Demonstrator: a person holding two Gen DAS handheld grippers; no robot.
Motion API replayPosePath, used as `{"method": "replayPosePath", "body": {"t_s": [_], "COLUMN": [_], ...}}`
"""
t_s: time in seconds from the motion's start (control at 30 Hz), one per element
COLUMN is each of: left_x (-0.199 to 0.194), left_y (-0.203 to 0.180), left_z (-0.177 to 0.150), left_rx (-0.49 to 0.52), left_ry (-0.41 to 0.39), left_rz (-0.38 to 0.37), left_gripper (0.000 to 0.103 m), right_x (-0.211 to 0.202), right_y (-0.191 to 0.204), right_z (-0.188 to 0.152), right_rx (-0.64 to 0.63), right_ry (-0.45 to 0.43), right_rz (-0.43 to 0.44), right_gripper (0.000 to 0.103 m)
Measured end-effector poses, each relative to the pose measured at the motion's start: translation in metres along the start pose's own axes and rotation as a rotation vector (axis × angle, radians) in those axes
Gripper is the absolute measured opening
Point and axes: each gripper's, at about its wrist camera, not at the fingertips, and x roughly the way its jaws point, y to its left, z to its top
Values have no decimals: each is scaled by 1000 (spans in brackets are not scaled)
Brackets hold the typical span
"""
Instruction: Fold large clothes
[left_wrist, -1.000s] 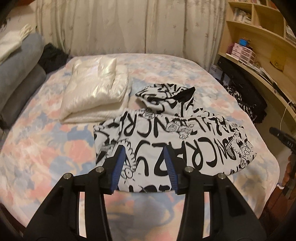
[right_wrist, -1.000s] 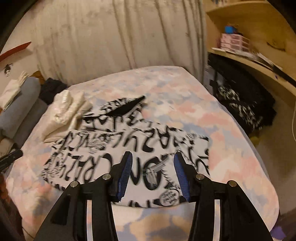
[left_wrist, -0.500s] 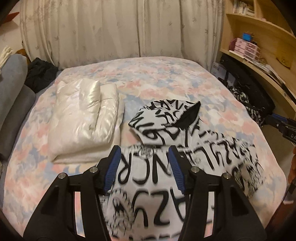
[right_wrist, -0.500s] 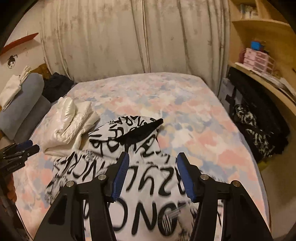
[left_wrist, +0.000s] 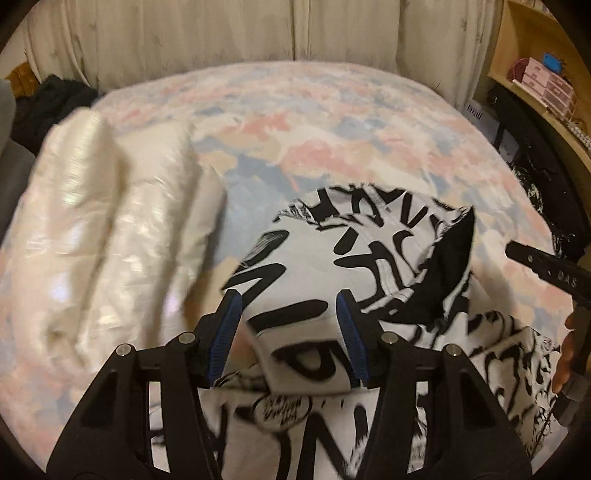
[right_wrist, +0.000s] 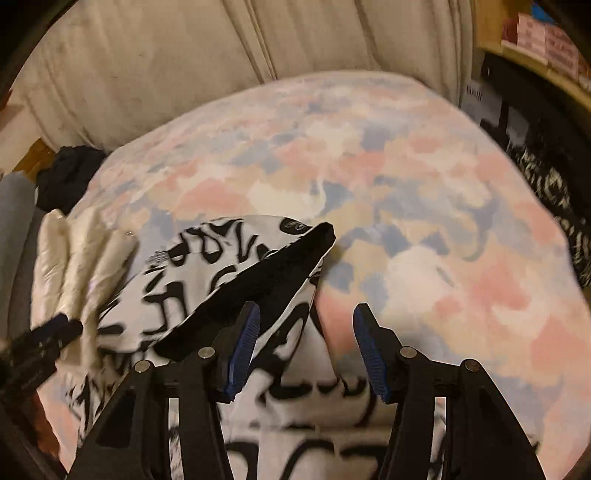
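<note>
hoodie's hood next in line for the fold

hoodie (left_wrist: 369, 273), white with black graffiti lettering, lies spread on the pastel patchwork bed (left_wrist: 332, 122), its body toward the near edge and its black-lined hood (right_wrist: 258, 273) pointing to the far side. the left gripper (left_wrist: 288, 332) hovers over the hood's left part, blue pads parted about halfway with nothing between them; the right gripper (right_wrist: 306, 350) hangs at the hood's right edge, likewise half open and empty. whether either pad brushes the cloth cannot be told through the blur. by the look of it, the step in hand is the reach for the hood, so as to turn it back onto the body. the next move calls for both sets of jaws to drop onto the hood's outer edge, pinch through both layers and carry it toward the near side evenly. a folded cream jacket (left_wrist: 103, 229) sits just beside the hoodie on the left, close enough to be snagged. dark clothing (right_wrist: 66, 173) is heaped at the far left, and shelves (left_wrist: 543, 81) line the right.
</note>
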Motion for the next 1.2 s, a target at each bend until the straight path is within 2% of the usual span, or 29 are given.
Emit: {"method": "replayPosePath", "body": {"t_s": [0.23, 0.3, 0.37, 0.4, 0.47, 0.57, 0.63, 0.7, 0.77, 0.8, 0.87, 0.9, 0.97, 1.0, 1.03, 1.1, 1.17, 1.2], "left_x": [55, 65, 67, 70, 72, 74, 78, 84, 90, 94, 97, 98, 98, 98, 98, 99, 100, 101], "left_y": [-11, -11, -11, -11, -10, -6, -2, 2, 6, 9, 11, 11, 10, 11, 13, 16, 18, 19], "left_z": [-14, -17, -20, -20, -22, -24, -26, -28, -30, -31, -32, -32, -32, -33, -33, -32, -33, -33], "left_rx": [21, 22, 26, 31, 36, 35, 33, 32, 24, 14, 18, 29, 47, 51, 51, 39, 29, 27], "left_ry": [48, 61, 67, 68, 65, 59, 64, 67, 73, 79, 80, 77, 70, 68, 69, 72, 72, 71], "left_rz": [-25, -35, -38, -37, -29, -8, 3, 25, 41, 37, 38, 53, 92, 96, 90, 76, 67, 65], "left_gripper": [50, 50, 50, 50, 50, 50, 50, 50, 50, 51, 52, 56, 65, 66, 66, 67, 67, 68], "right_x": [85, 108, 126, 131, 128, 87, 62, 58, 80, 89, 107, 111, 109, 106, 102, 92, 78, 72], "right_y": [-8, -11, -17, -19, -21, -18, -20, -26, -38, -44, -59, -63, -64, -63, -62, -61, -61, -63], "right_z": [4, 7, 9, 9, 9, -2, -18, -35, -54, -61, -71, -73, -72, -71, -69, -65, -59, -55], "right_rx": [39, 48, 74, 86, 89, 40, -1, -35, -77, -72, -28, -9, -2, -8, -22, -42, -30, -15], "right_ry": [27, 45, 60, 58, 10, -139, -220, -218, -142, -108, -42, -25, -20, -16, -13, -20, -53, -75], "right_rz": [-53, -78, -82, -75, -62, 2, 11, -25, -109, -124, -103, -82, -66, -49, -27, 14, 76, 101], "right_gripper": [53, 45, 15, 8, 2, 2, 2, 2, 2, 2, 2, 2, 3, 5, 8, 24, 46, 50]}}
